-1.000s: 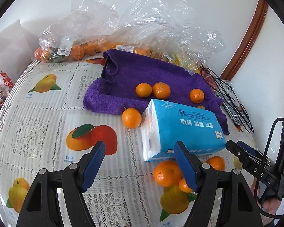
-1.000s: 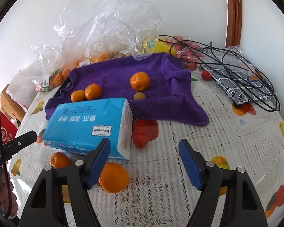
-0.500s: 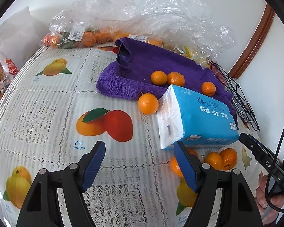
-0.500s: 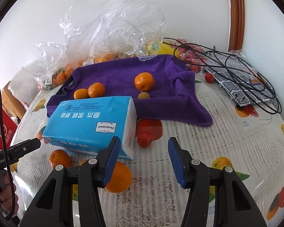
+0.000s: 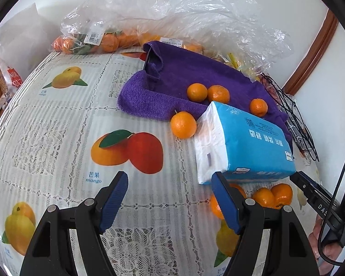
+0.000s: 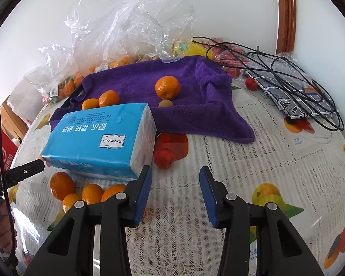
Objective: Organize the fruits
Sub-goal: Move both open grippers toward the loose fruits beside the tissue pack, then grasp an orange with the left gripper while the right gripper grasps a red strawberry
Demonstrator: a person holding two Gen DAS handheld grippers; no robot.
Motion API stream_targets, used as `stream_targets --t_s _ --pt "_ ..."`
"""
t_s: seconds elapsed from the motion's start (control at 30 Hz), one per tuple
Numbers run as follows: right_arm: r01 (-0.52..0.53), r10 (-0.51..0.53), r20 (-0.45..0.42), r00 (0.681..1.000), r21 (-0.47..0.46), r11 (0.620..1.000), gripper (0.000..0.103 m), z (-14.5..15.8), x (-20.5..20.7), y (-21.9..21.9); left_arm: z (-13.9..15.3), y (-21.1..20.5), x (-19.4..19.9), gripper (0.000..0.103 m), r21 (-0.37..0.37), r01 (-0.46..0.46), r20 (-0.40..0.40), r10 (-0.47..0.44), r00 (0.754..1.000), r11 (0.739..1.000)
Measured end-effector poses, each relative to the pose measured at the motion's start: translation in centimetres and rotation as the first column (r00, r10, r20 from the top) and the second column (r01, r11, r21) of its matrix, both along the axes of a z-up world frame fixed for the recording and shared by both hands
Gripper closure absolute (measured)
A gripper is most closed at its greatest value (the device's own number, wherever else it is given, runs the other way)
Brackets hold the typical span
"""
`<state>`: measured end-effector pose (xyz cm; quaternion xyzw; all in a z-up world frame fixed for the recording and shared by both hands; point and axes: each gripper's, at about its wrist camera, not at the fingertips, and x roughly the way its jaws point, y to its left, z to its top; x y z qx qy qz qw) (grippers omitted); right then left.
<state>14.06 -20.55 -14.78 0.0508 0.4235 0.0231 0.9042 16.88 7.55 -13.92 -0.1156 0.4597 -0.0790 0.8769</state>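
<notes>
Three oranges lie on a purple towel, and one orange rests against a blue tissue pack. More oranges sit in front of the pack. My left gripper hangs open over bare tablecloth, holding nothing. My right gripper is closing, with nothing between its jaws. It is just right of the pack, near a small red fruit. An orange and a small yellowish fruit lie on the towel.
Clear plastic bags holding more oranges line the back wall. Black cables lie on a patterned pouch at the far right, with a red fruit beside them. A red packet stands at the left edge. The tablecloth has fruit prints.
The right gripper's jaws have drawn much closer together, with nothing caught between them. The left gripper's opening is the same, and its view has shifted slightly.
</notes>
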Motion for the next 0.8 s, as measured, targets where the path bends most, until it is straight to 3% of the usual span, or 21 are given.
stream_targets --t_s 0.5,0.8 --pt "-0.096 0.099 -0.054 0.994 0.045 0.994 0.065 -2.4 4.2 -0.3 0.4 1.1 1.4 0.030 0.051 -0.092 -0.017 0.093 0.996 0.994" --pt "-0.141 0.143 -0.051 0.988 0.039 0.989 0.066 -2.6 5.4 -0.7 0.2 0.7 3.7 0.030 0.058 -0.083 -0.020 0.084 0.996 0.995"
